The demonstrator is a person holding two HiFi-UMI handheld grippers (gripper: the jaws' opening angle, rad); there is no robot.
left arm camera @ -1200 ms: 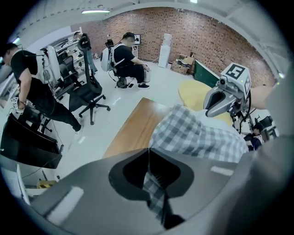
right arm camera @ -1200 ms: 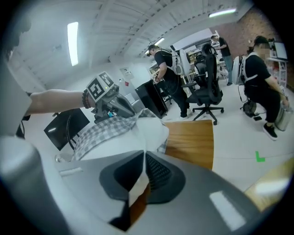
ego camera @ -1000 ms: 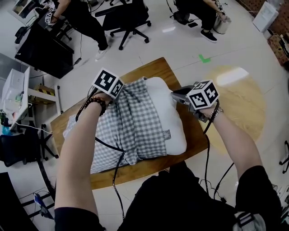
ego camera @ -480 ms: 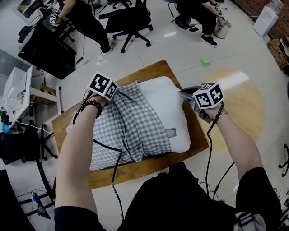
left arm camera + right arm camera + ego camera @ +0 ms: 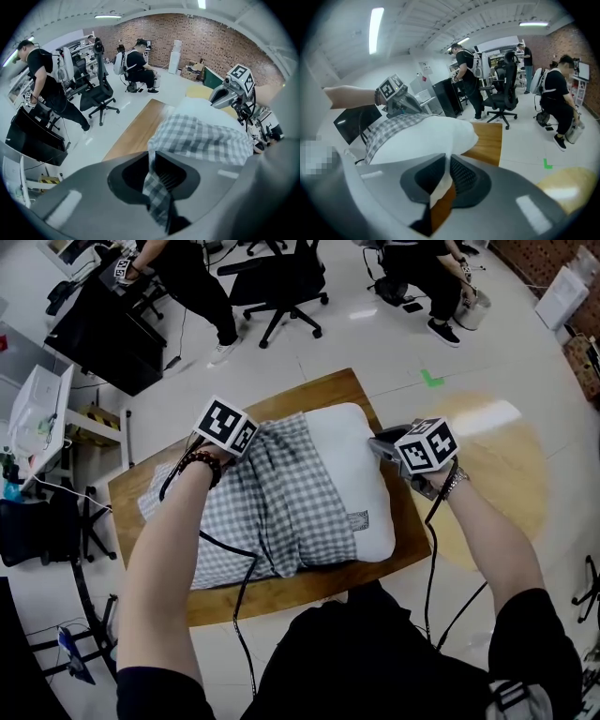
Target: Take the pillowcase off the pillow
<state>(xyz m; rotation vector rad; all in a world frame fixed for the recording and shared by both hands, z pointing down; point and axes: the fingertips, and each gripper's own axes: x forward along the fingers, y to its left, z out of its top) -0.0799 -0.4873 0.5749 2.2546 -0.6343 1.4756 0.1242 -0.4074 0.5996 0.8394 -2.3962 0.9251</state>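
Observation:
A white pillow lies on the wooden table, its left part still inside a grey checked pillowcase. My left gripper is at the pillowcase's far edge. In the left gripper view a fold of the checked pillowcase runs between the jaws of the left gripper; the jaws have just been opening a little but still pinch it. My right gripper is at the pillow's bare right edge. Its jaws have also just been opening slightly and pinch the white pillow.
A black cable trails across the pillowcase toward me. Beyond the table stand a black office chair and a dark desk, with people around them. A small white cart is on the left.
The left gripper has shifted a little with the checked cloth, and slightly more white pillow shows at the far corner. The right gripper has stayed at the pillow's right edge.

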